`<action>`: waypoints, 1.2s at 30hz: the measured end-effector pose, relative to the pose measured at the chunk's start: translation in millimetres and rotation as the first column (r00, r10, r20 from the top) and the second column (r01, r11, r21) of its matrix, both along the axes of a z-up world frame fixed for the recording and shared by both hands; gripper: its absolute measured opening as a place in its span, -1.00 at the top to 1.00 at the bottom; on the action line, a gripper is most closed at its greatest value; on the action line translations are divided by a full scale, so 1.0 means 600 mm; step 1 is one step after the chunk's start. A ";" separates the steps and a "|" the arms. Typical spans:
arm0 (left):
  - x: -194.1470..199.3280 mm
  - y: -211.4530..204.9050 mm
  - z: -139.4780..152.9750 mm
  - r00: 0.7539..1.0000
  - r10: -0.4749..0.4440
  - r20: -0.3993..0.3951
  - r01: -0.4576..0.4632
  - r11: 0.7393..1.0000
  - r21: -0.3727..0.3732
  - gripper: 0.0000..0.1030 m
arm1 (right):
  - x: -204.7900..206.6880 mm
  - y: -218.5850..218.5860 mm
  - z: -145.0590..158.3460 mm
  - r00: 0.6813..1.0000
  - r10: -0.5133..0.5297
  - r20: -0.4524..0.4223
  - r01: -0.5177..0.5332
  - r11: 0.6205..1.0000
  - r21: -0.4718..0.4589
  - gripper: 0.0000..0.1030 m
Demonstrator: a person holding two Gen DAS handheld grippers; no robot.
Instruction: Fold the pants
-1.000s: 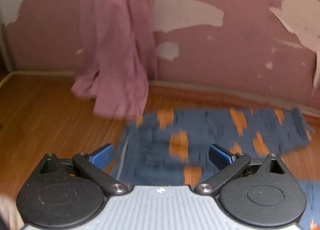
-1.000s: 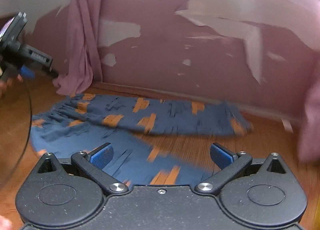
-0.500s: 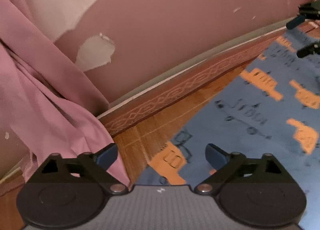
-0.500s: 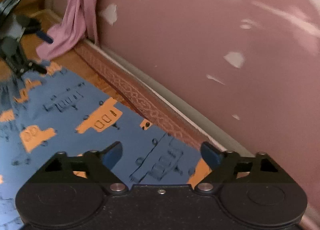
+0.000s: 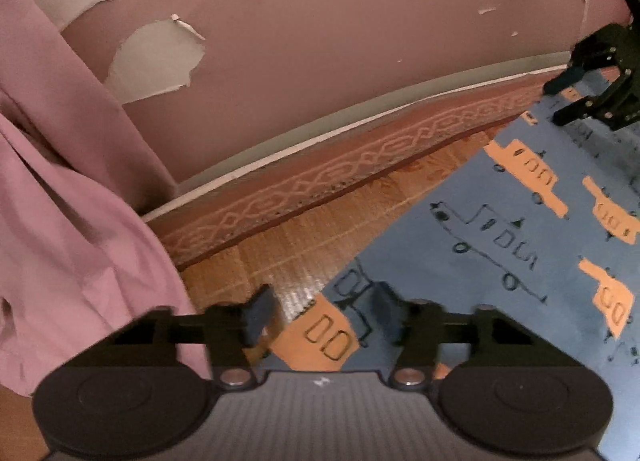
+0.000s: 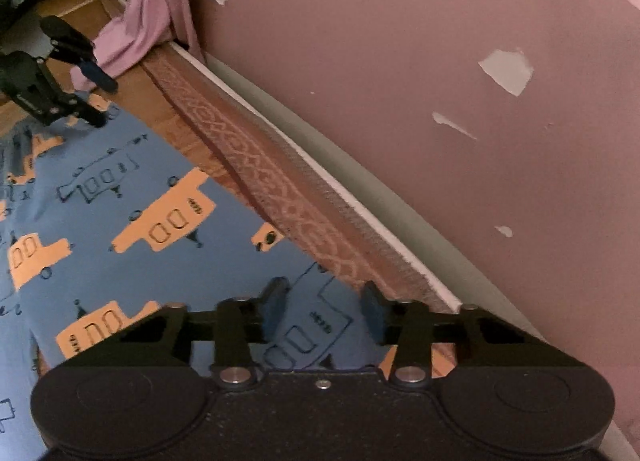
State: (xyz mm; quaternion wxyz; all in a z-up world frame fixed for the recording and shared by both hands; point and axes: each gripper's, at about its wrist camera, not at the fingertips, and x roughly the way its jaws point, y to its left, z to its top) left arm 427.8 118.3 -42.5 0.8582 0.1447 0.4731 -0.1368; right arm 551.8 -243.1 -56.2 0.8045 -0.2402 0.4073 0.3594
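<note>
My left gripper (image 5: 322,311) and right gripper (image 6: 324,307) both gape partly apart, gripping nothing, each straddling an edge of the blue truck-print pants (image 6: 132,197) spread flat across each frame's lower half by the baseboard (image 6: 280,181).

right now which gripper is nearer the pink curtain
Left. The left gripper sits right beside the pink curtain, at the pants corner next to it. The right gripper is at the far end of the same edge.

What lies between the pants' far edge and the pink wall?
Left wrist view: a bare wedge of wooden floor, then the patterned baseboard, between pants and wall.
</note>
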 end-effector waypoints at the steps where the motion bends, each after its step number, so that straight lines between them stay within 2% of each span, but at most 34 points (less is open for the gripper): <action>1: -0.001 -0.004 0.001 1.000 0.000 -0.004 0.000 1.000 -0.009 0.27 | -0.007 0.000 0.000 1.000 0.009 0.008 -0.009 1.000 0.000 0.45; 2: -0.004 -0.009 0.002 1.000 -0.001 -0.010 0.001 1.000 -0.015 0.48 | -0.013 0.001 -0.001 1.000 0.016 0.011 -0.016 1.000 0.003 0.64; 3: -0.007 -0.015 0.004 1.000 -0.007 -0.009 0.007 1.000 -0.010 0.56 | -0.016 0.000 0.000 1.000 0.015 0.005 -0.015 1.000 0.014 0.70; 4: -0.008 -0.024 0.004 1.000 -0.015 -0.005 0.015 1.000 0.003 0.73 | -0.017 -0.001 -0.001 1.000 0.004 0.006 -0.004 1.000 0.023 0.74; 5: -0.011 -0.032 0.004 1.000 -0.021 -0.004 0.021 1.000 0.012 0.91 | -0.018 -0.002 -0.001 1.000 -0.008 0.010 0.008 1.000 0.030 0.88; 6: -0.012 -0.039 0.004 1.000 -0.017 0.000 0.017 1.000 0.019 0.92 | -0.019 -0.003 -0.002 0.999 -0.027 0.018 0.026 0.999 0.037 0.97; 8: -0.017 -0.049 0.004 1.000 0.014 0.022 -0.015 0.999 0.041 0.94 | -0.025 -0.008 -0.001 0.998 -0.060 0.031 0.059 0.997 0.054 1.00; 12: -0.026 -0.053 0.014 0.989 0.116 0.091 -0.120 0.992 0.040 0.95 | -0.052 0.002 0.009 0.986 -0.095 0.134 0.089 0.995 0.049 1.00; 16: -0.031 -0.064 0.039 0.962 0.155 0.226 -0.174 0.982 0.067 0.95 | -0.058 0.020 0.029 0.954 -0.127 0.270 0.121 0.992 0.040 1.00; 19: -0.018 -0.067 0.049 0.932 0.207 0.298 -0.237 0.969 0.068 0.95 | -0.040 0.036 0.034 0.929 -0.161 0.334 0.160 0.987 0.031 1.00; 21: -0.005 -0.070 0.046 0.924 0.224 0.311 -0.261 0.962 0.081 0.94 | -0.022 0.048 0.029 0.923 -0.180 0.339 0.184 0.983 0.021 1.00; 25: 0.028 -0.070 0.012 0.931 0.258 0.259 -0.292 0.951 0.100 0.90 | 0.009 0.073 -0.005 0.925 -0.187 0.330 0.209 0.977 -0.033 1.00; 27: 0.029 -0.066 0.000 0.933 0.253 0.256 -0.286 0.952 0.104 0.78 | 0.019 0.081 -0.019 0.930 -0.185 0.317 0.216 0.974 -0.065 1.00; 28: 0.028 -0.062 -0.002 0.934 0.248 0.257 -0.282 0.953 0.106 0.58 | 0.022 0.083 -0.023 0.935 -0.180 0.307 0.211 0.975 -0.073 1.00; 29: 0.024 -0.057 -0.001 0.934 0.242 0.262 -0.277 0.955 0.104 0.35 | 0.023 0.082 -0.023 0.938 -0.175 0.301 0.205 0.976 -0.072 0.91; 30: 0.018 -0.048 0.002 0.935 0.234 0.267 -0.267 0.959 0.092 0.20 | 0.023 0.079 -0.019 0.937 -0.175 0.303 0.203 0.977 -0.065 0.82; 31: 0.010 -0.034 0.008 0.933 0.227 0.278 -0.255 0.964 0.070 -0.07 | 0.021 0.075 -0.011 0.939 -0.172 0.297 0.194 0.980 -0.048 0.56; 32: 0.003 -0.020 0.013 0.931 0.221 0.290 -0.245 0.969 0.046 -0.24 | 0.018 0.067 -0.003 0.943 -0.163 0.290 0.178 0.984 -0.027 0.33; 33: -0.004 -0.005 0.018 0.929 0.219 0.300 -0.236 0.972 0.021 -0.30 | 0.017 0.062 0.005 0.947 -0.145 0.287 0.154 0.988 -0.008 0.23; 35: -0.013 0.028 0.026 0.929 0.221 0.298 -0.223 0.974 -0.026 -0.48 | 0.017 0.058 0.018 0.960 -0.100 0.262 0.095 0.995 0.034 -0.15; 36: -0.013 0.043 0.027 0.931 0.228 0.287 -0.226 0.973 -0.041 -0.49 | 0.020 0.059 0.021 0.965 -0.083 0.250 0.074 0.996 0.046 -0.24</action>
